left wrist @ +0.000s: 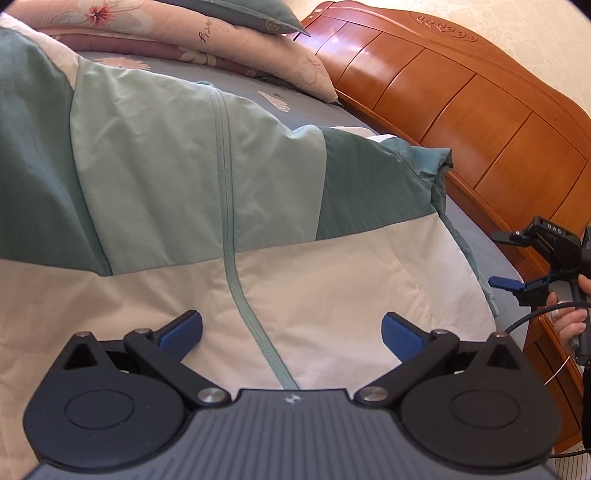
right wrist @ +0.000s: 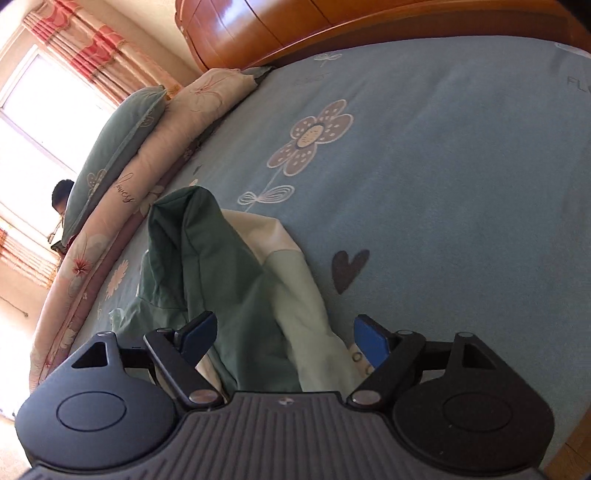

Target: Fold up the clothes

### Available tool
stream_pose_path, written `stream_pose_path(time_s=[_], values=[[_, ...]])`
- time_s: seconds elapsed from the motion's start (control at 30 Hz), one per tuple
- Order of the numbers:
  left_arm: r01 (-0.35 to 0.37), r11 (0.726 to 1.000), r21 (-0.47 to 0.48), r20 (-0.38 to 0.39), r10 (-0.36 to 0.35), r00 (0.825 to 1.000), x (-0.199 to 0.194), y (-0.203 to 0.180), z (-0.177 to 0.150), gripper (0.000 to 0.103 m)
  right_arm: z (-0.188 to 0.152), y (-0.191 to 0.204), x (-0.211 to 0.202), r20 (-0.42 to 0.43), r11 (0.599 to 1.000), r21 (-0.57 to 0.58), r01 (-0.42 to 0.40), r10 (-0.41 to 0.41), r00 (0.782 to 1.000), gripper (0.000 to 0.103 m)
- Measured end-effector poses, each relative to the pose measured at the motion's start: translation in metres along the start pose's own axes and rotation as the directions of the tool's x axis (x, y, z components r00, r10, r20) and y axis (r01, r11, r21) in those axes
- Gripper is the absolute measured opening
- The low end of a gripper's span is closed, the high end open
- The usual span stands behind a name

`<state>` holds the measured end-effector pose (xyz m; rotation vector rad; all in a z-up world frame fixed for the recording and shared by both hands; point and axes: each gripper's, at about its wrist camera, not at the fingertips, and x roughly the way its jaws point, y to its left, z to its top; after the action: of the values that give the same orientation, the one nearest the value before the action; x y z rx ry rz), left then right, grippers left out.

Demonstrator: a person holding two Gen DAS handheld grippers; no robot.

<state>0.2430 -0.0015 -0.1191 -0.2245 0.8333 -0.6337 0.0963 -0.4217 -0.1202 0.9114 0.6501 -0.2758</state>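
A zip-up jacket (left wrist: 184, 166) in dark green, light green and white lies spread on the bed, its teal zipper (left wrist: 229, 229) running toward me. My left gripper (left wrist: 291, 332) hovers open over the white lower part, with the zipper passing between its blue pads. My right gripper (left wrist: 495, 258) shows at the jacket's right edge over the sheet, held by a hand (left wrist: 569, 317), jaws apart and nothing pinched. In the right wrist view, a bunched part of the jacket (right wrist: 236, 295) lies below and between the wide fingers of the right gripper (right wrist: 284, 338).
A blue bed sheet (right wrist: 443, 184) with flower and heart prints covers the bed. A curved wooden headboard (left wrist: 461, 110) borders it. Floral quilt and pillows (left wrist: 166, 33) are stacked along one side. A person's head (right wrist: 62, 194) shows beyond them by the window.
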Motion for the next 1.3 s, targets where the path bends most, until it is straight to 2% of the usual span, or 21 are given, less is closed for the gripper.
stream_pose_path(time_s=[0.1, 0.23, 0.4, 0.53, 0.57, 0.6, 0.63, 0.67, 0.7, 0.8, 0.9, 1.0, 1.1, 1.13, 1.23, 1.27, 1.3], values=[[0.003, 1.000, -0.004, 0.004, -0.003, 1.000, 0.000, 0.000, 0.000, 0.102, -0.026, -0.026, -0.012, -0.017, 0.997, 0.080, 0.005, -0.004, 1.000, 0.085], [-0.004, 1.000, 0.009, 0.009, 0.004, 1.000, 0.002, -0.002, -0.002, 0.102, -0.052, -0.041, -0.003, -0.077, 0.984, 0.162, -0.067, 0.080, 0.994, 0.085], [0.001, 1.000, 0.006, 0.016, -0.001, 1.000, 0.001, -0.001, -0.003, 0.102, -0.066, -0.037, 0.018, 0.023, 0.953, 0.252, -0.168, 0.167, 0.986, 0.088], [0.012, 1.000, -0.005, 0.019, -0.012, 1.000, 0.000, 0.002, -0.003, 0.102, -0.065, -0.027, 0.034, 0.076, 0.949, 0.246, -0.196, 0.183, 0.980, 0.087], [0.013, 1.000, -0.006, 0.020, -0.013, 1.000, 0.000, 0.002, -0.003, 0.102, -0.063, -0.024, 0.036, 0.071, 0.954, 0.232, -0.187, 0.176, 0.982, 0.080], [0.014, 1.000, -0.007, 0.020, -0.014, 1.000, 0.000, 0.003, -0.003, 0.102, -0.060, -0.024, 0.037, 0.056, 0.960, 0.219, -0.174, 0.165, 0.985, 0.058], [0.016, 1.000, -0.008, 0.020, -0.016, 1.000, 0.000, 0.003, -0.004, 0.102, -0.057, -0.023, 0.037, 0.044, 0.967, 0.201, -0.159, 0.153, 0.987, 0.048], [0.017, 1.000, -0.008, 0.020, -0.017, 1.000, -0.001, 0.003, -0.004, 0.102, -0.051, -0.022, 0.034, 0.039, 0.975, 0.174, -0.140, 0.135, 0.990, 0.034], [0.018, 1.000, -0.008, 0.021, -0.017, 1.000, -0.001, 0.003, -0.004, 0.102, -0.046, -0.020, 0.031, 0.034, 0.982, 0.146, -0.121, 0.117, 0.993, 0.026], [0.019, 1.000, -0.007, 0.023, -0.019, 1.000, -0.001, 0.003, -0.004, 0.102, -0.027, -0.016, 0.021, 0.040, 0.998, 0.048, -0.048, 0.046, 0.998, 0.023], [0.019, 1.000, -0.004, 0.026, -0.019, 0.999, -0.001, 0.003, -0.005, 0.102, 0.002, -0.014, 0.003, 0.098, 0.997, -0.039, 0.068, -0.064, 0.993, 0.023], [0.021, 1.000, -0.002, 0.031, -0.021, 0.999, -0.001, 0.002, -0.004, 0.102, 0.041, -0.011, -0.002, 0.149, 0.971, -0.121, 0.205, -0.186, 0.971, 0.022], [0.023, 1.000, 0.002, 0.034, -0.023, 0.999, 0.000, 0.002, -0.004, 0.102, 0.084, -0.007, -0.002, 0.211, 0.927, -0.184, 0.327, -0.288, 0.934, 0.020], [0.024, 1.000, 0.004, 0.036, -0.024, 0.999, 0.000, 0.002, -0.004, 0.102, 0.097, -0.005, -0.003, 0.243, 0.910, -0.204, 0.362, -0.311, 0.919, 0.019], [0.024, 1.000, 0.009, 0.039, -0.024, 0.999, 0.001, 0.002, -0.003, 0.102, 0.132, 0.005, 0.002, 0.392, 0.835, -0.278, 0.475, -0.353, 0.850, 0.021], [0.024, 1.000, 0.012, 0.040, -0.024, 0.999, 0.001, 0.002, -0.003, 0.102, 0.145, 0.005, 0.008, 0.401, 0.824, -0.277, 0.493, -0.367, 0.839, 0.025], [0.024, 1.000, 0.014, 0.041, -0.024, 0.999, 0.001, 0.002, -0.003, 0.102, 0.158, 0.004, 0.014, 0.410, 0.814, -0.277, 0.511, -0.381, 0.828, 0.035]])
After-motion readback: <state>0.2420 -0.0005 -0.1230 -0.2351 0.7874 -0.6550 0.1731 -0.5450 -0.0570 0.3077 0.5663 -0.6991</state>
